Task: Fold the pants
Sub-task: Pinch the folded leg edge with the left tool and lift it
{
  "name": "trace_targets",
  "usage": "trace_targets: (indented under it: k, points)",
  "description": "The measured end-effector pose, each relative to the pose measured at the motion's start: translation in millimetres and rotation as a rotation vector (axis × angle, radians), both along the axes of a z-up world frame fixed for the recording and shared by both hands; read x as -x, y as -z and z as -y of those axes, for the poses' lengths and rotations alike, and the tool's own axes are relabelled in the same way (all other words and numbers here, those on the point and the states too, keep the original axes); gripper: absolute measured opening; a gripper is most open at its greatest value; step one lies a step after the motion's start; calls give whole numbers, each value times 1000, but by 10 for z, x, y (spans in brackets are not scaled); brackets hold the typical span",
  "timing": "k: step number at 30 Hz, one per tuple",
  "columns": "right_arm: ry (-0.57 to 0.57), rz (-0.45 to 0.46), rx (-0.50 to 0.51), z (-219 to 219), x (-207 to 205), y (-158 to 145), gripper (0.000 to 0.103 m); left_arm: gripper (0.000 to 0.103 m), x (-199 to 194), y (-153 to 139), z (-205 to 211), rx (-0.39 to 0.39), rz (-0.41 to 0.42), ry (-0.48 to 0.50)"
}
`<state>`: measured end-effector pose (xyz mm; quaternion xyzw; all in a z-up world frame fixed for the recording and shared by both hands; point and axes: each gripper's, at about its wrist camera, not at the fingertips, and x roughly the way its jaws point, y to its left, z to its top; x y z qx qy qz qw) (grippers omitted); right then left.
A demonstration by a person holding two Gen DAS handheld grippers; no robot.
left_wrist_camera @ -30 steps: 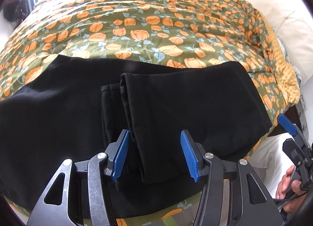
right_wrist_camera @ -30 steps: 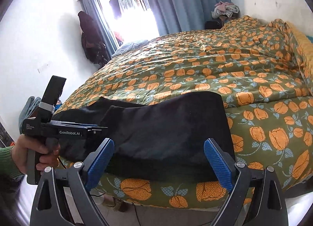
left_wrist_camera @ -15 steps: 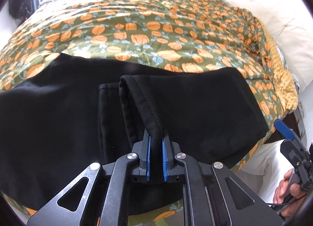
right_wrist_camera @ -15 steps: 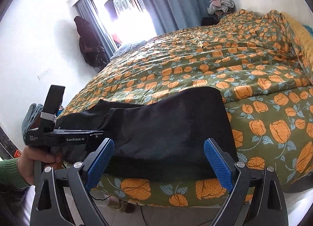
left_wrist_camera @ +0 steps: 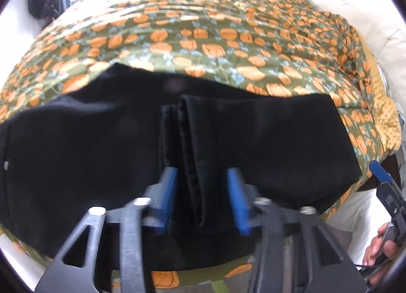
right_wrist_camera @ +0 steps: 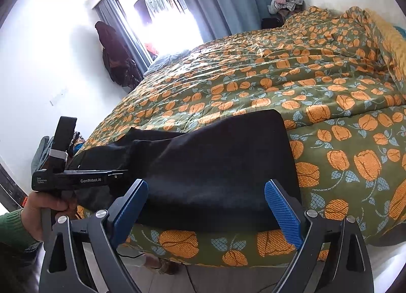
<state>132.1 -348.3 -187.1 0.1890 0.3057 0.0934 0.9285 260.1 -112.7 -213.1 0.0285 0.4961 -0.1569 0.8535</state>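
Black pants (left_wrist_camera: 266,145) lie folded over along the near edge of the bed; they also show in the right wrist view (right_wrist_camera: 215,166). A raised fold ridge (left_wrist_camera: 192,156) runs toward the camera. My left gripper (left_wrist_camera: 201,201) is open, its blue pads on either side of the ridge, not clamping it. My right gripper (right_wrist_camera: 206,206) is open wide and empty, just off the bed's edge in front of the pants' right end. The left gripper's body (right_wrist_camera: 76,178) shows at the left of the right wrist view.
The bed has a green quilt with orange flowers (right_wrist_camera: 304,77). White pillows (left_wrist_camera: 368,21) lie at the head end. A window with blue curtains (right_wrist_camera: 203,1) stands beyond the bed. Dark clothes hang on the wall (right_wrist_camera: 114,57).
My left gripper was shut on the fold ridge half a second ago and has now opened, letting the ridge go. The right gripper has stayed open and nearly still.
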Motion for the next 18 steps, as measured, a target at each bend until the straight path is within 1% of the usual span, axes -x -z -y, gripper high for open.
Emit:
trace_targets:
  k: [1,2,3,4,6,7,8,9,10,11,12,13,18]
  points:
    - [2,-2,-6,8,-2,7,93,72,8,-22,-22,-13,24,-10]
    - [4,-7,-16,19,-8,18,93,74,-5,-28,-35,-33,35,-20]
    - [5,-12,-28,30,-18,31,93,74,-35,-1,-40,-44,21,-21]
    - [5,-16,-39,35,-30,39,93,74,-95,59,-34,-50,-17,-19]
    - [4,-24,-51,37,-50,54,93,74,-212,249,3,-62,-124,-5]
    - [2,-26,-50,29,-56,56,93,74,-228,303,19,-70,-143,1]
    - [-1,-26,-46,16,-61,54,93,74,-232,321,44,-79,-137,6]
    - [-4,-25,-39,2,-59,47,93,71,-226,304,76,-80,-120,18]
    - [-5,-22,-32,-11,-54,40,93,45,-220,285,96,-66,-116,35]
    - [-6,-18,-24,-22,-42,30,93,16,-218,258,112,-63,-114,42]
    - [-6,-16,-18,-27,-34,25,93,12,-226,229,111,-63,-110,43]
    - [-5,-14,-15,-28,-27,23,93,10,-229,187,93,-43,-109,43]
    - [11,-19,-41,28,-29,37,93,9,-71,-115,-71,21,-61,25]
